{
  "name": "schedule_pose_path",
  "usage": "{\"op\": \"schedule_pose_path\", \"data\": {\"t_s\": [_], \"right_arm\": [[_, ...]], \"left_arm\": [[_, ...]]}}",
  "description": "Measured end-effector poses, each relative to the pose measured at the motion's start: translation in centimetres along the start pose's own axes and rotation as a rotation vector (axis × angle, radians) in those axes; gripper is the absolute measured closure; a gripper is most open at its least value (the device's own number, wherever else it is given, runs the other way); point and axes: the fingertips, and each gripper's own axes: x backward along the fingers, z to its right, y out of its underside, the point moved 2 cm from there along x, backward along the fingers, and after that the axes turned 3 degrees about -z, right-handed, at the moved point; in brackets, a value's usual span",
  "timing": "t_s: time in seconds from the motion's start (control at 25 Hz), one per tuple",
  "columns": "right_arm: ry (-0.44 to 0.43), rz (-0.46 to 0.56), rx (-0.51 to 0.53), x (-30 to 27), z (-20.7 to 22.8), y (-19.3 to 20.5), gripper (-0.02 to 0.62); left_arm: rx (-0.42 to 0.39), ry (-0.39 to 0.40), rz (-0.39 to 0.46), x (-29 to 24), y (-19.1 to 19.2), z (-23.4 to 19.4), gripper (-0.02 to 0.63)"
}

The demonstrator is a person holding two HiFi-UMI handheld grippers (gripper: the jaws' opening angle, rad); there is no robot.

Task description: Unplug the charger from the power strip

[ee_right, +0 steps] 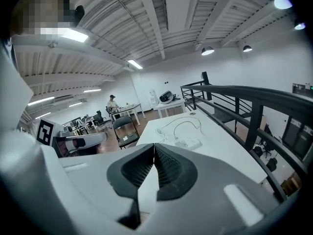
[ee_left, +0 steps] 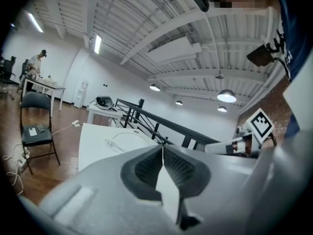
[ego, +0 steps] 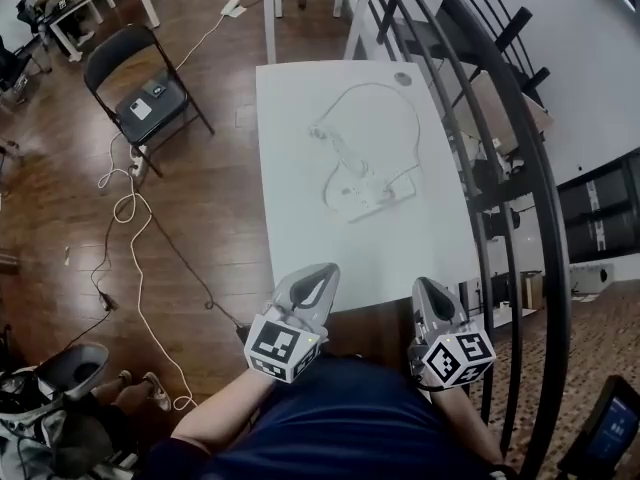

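the charger (ego: 360,184) sits plugged into the power strip (ego: 388,194) mid-worktop (ego: 300,238), well beyond both grippers. its white cable (ego: 414,128) loops toward the far edge. the right gripper view shows the strip; the left gripper view shows only cable. left gripper (ego: 322,271) and right gripper (ego: 424,285) hover at the near edge, fingers together, empty. folding chair (ego: 140,88) stands left, railing (ego: 520,198) right.

Bare white table (ego: 380,263) lies before the power strip (ego: 378,194), looped cable (ego: 383,85) behind it; black railing (ego: 553,258) hems the right side.
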Motion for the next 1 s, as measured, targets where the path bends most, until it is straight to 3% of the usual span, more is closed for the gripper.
{"op": "schedule_pose_path", "data": {"t_s": [0.36,0.56,0.84,1.0], "right_arm": [[0.018,-0.018,0.019,-5.0,-1.5,-1.1,0.584],[-0.02,-0.007,0.027,-6.7,-0.9,-1.7,0.584],[-0.071,-0.02,0.085,-8.1,3.1,-1.1,0.583],[-0.097,-0.028,0.069,-9.7,5.2,-1.4,0.583]], "left_arm": [[-0.007,0.107,-0.057,-1.5,0.9,-2.5,0.597],[-0.043,0.061,-0.052,-2.7,0.9,-3.7,0.597],[-0.112,0.004,-0.062,-5.0,0.0,-1.7,0.591],[-0.107,-0.035,-0.102,-7.1,0.6,-1.5,0.553]]}}
